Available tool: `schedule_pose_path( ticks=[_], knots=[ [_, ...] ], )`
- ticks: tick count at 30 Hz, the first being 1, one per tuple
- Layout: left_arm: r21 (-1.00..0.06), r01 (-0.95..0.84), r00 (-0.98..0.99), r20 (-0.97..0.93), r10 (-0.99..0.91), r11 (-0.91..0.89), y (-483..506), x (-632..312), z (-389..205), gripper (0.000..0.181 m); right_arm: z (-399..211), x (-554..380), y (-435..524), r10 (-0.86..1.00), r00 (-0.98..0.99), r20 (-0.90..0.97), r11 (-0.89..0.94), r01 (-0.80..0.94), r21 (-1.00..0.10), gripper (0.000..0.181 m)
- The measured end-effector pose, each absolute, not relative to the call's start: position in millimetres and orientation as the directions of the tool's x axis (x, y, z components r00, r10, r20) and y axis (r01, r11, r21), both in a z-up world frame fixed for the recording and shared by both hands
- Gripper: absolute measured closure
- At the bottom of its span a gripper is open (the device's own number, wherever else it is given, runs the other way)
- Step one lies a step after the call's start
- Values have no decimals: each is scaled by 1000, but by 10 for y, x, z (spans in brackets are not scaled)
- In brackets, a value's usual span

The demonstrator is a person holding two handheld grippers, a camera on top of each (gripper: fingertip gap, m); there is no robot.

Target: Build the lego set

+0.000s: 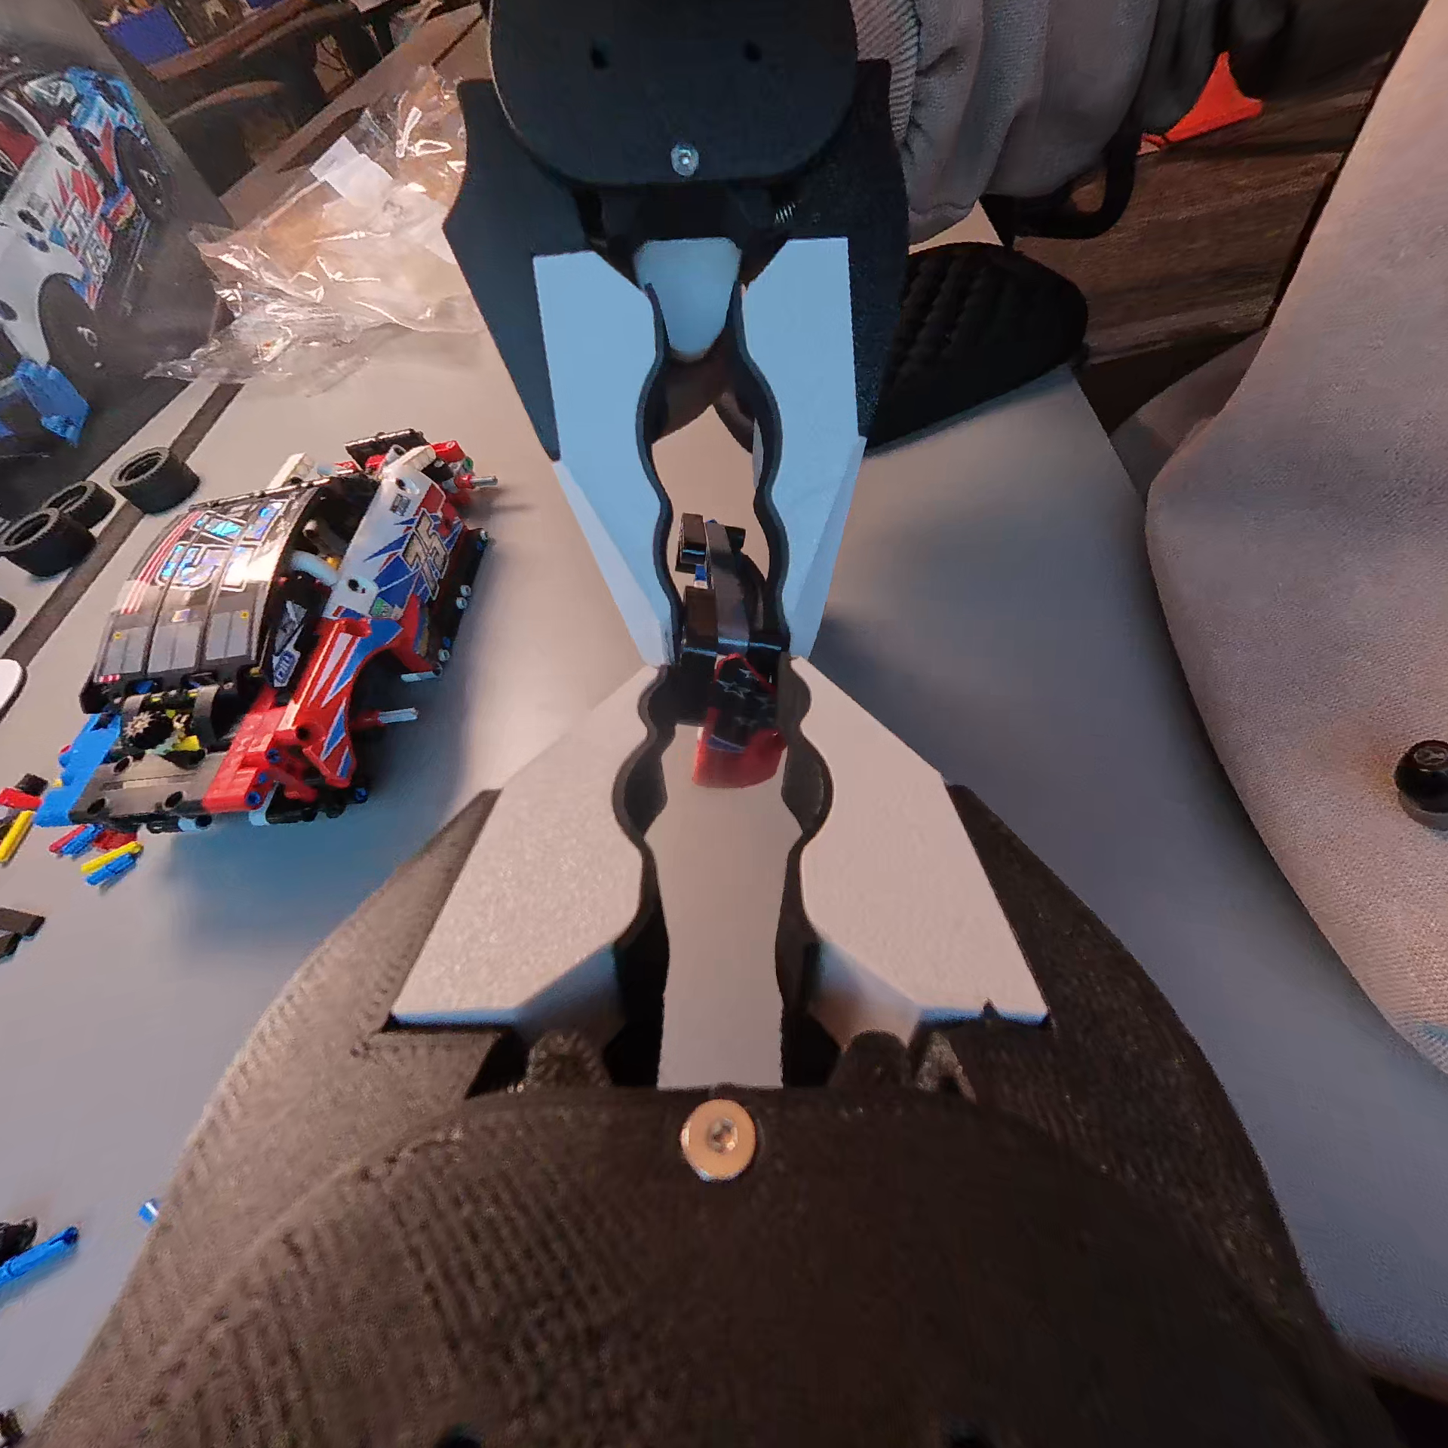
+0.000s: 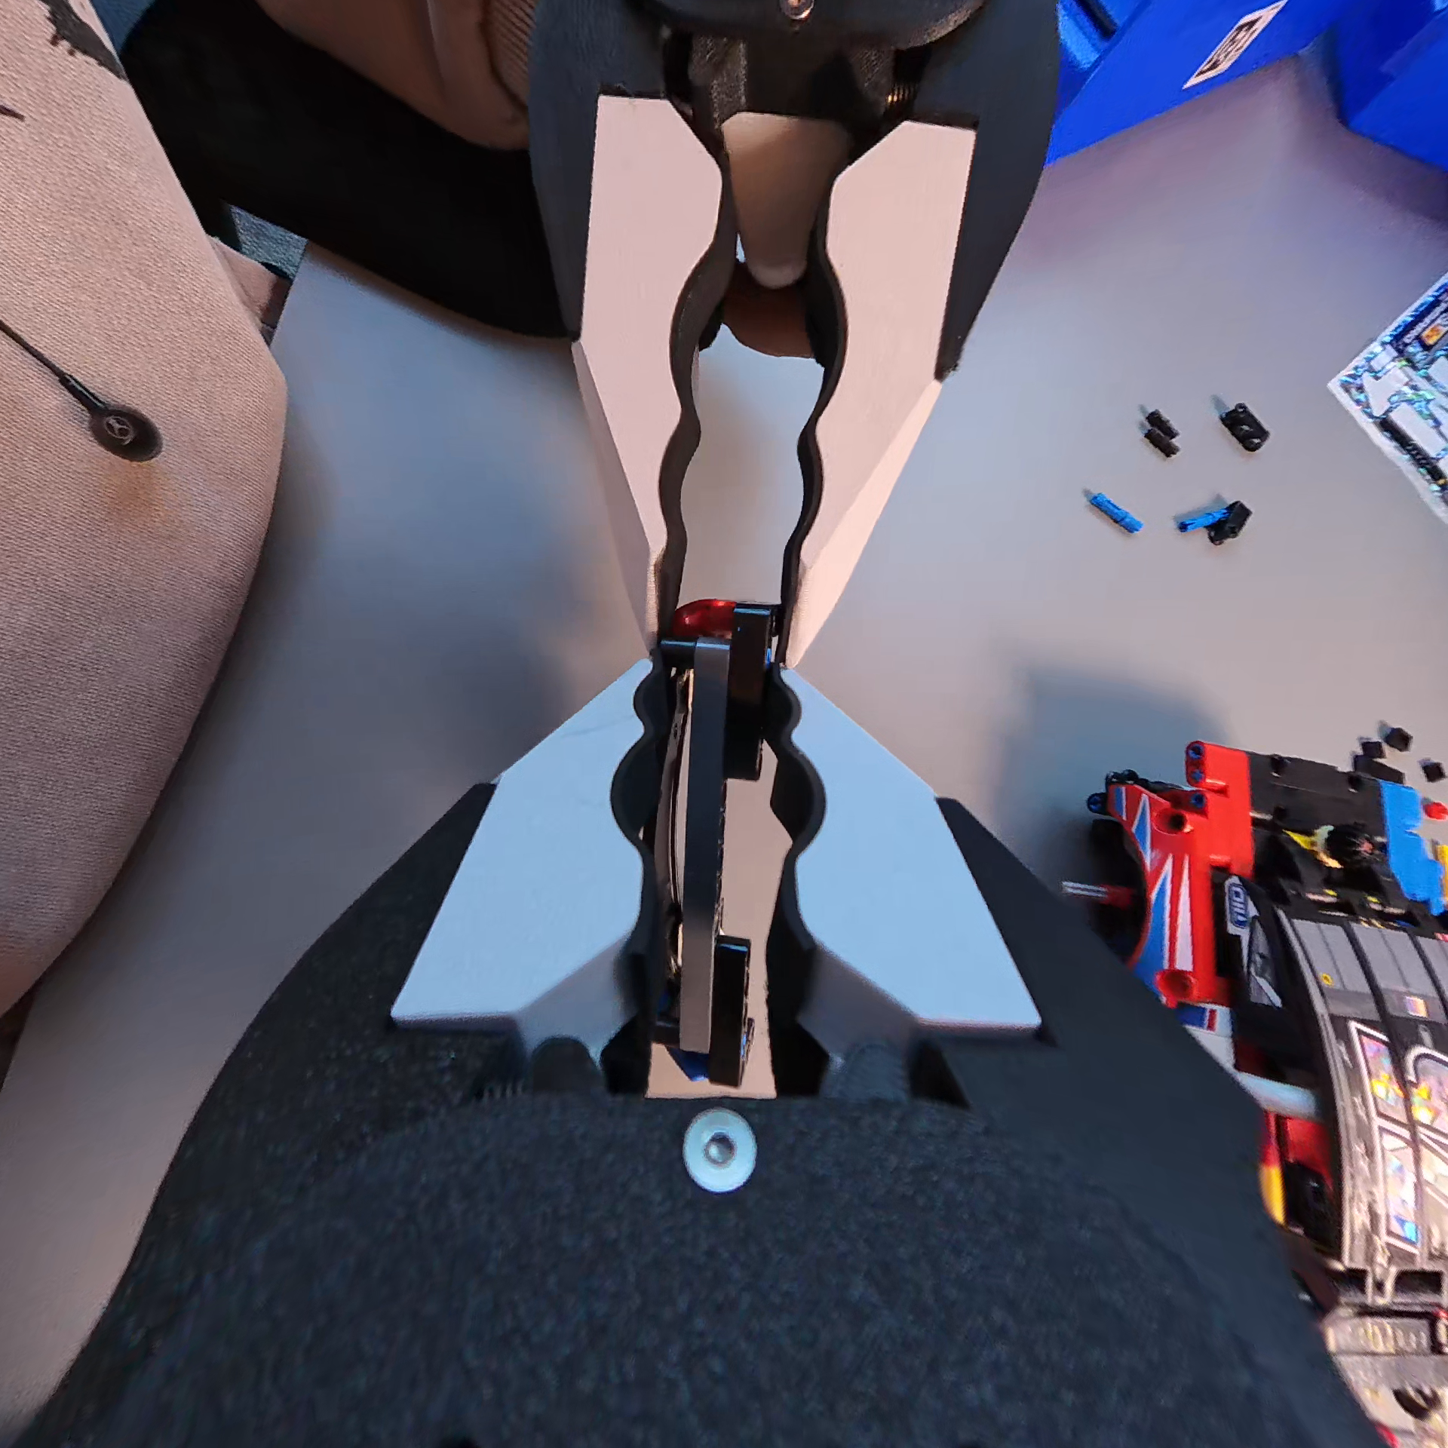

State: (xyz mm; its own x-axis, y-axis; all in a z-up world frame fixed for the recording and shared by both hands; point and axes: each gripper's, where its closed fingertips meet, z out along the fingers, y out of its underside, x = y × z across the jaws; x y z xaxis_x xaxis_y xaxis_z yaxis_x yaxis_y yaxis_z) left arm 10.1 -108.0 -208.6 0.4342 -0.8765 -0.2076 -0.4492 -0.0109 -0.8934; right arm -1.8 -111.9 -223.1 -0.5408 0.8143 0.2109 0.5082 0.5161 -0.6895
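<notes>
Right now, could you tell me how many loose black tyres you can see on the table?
3, all by the left edge of the left wrist view: tyre, tyre and tyre, behind the car. More may lie outside the frame.

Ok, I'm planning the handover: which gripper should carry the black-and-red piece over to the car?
Probably the right. The right gripper has most of the piece lying deep between its fingers, while the left gripper pinches only its red end. The car also sits close beside the right one.

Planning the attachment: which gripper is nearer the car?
Right. The car lies alongside the right gripper; the left gripper is level only with its blue end. Both hold the sub-assembly.
</notes>
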Motion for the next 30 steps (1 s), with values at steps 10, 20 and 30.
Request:
schedule_pose_path(
  ticks=[10, 20, 30],
  knots=[
    [-942, -325, 504, -98, -858, -83, -985, 18, -1995, 157, -2101, -111, -1010, 838, -449, 310, 509, 438, -741, 157],
    [-963, -267, 461, -96, -882, -35, -1097, 73, -1887, 157, -2032, -16, -1083, 844, -501, 191, 419, 395, -817, 158],
    [-961, -269, 452, -76, -889, -55, -1057, 14, -1957, 160, -2095, -72, -1032, 836, -473, 279, 488, 406, -773, 158]
  ],
)
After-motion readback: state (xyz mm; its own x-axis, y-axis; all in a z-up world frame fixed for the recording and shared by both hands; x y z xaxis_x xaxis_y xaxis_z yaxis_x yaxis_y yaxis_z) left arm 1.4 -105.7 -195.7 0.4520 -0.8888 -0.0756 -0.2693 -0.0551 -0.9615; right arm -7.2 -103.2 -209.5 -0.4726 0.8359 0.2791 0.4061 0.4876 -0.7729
